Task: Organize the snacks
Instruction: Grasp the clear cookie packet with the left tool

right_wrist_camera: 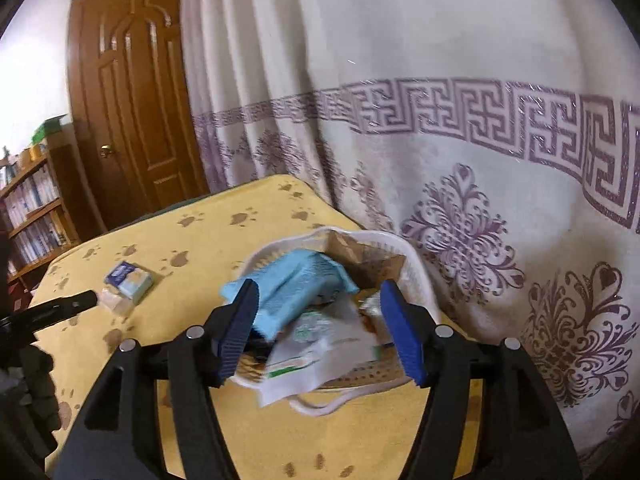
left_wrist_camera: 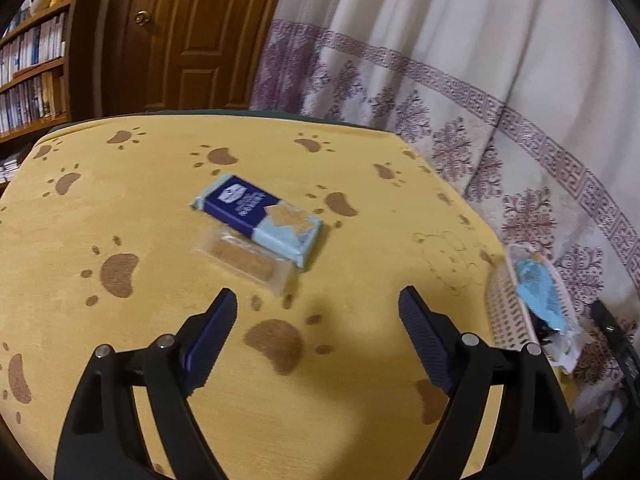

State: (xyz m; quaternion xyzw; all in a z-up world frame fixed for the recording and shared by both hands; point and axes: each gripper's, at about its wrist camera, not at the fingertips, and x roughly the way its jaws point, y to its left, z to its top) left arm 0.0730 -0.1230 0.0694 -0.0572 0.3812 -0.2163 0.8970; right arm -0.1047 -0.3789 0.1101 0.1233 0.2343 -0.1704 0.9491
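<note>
A blue and light-blue cracker pack (left_wrist_camera: 256,216) lies on the yellow paw-print table (left_wrist_camera: 120,200), with a clear-wrapped biscuit (left_wrist_camera: 248,262) against its near side. My left gripper (left_wrist_camera: 316,300) is open and empty, just short of them. A white basket (right_wrist_camera: 416,268) holds a light-blue packet (right_wrist_camera: 292,288), a white and green packet (right_wrist_camera: 320,352) and other snacks. My right gripper (right_wrist_camera: 318,292) is open above the basket, empty. The basket also shows at the right edge of the left wrist view (left_wrist_camera: 504,312). The cracker pack shows in the right wrist view (right_wrist_camera: 128,278).
A white curtain with purple patterns (right_wrist_camera: 440,140) hangs close behind the table and basket. A brown door (left_wrist_camera: 188,32) and a bookshelf (left_wrist_camera: 32,68) stand beyond the table's far edge. The left gripper's finger (right_wrist_camera: 72,302) shows at the left of the right wrist view.
</note>
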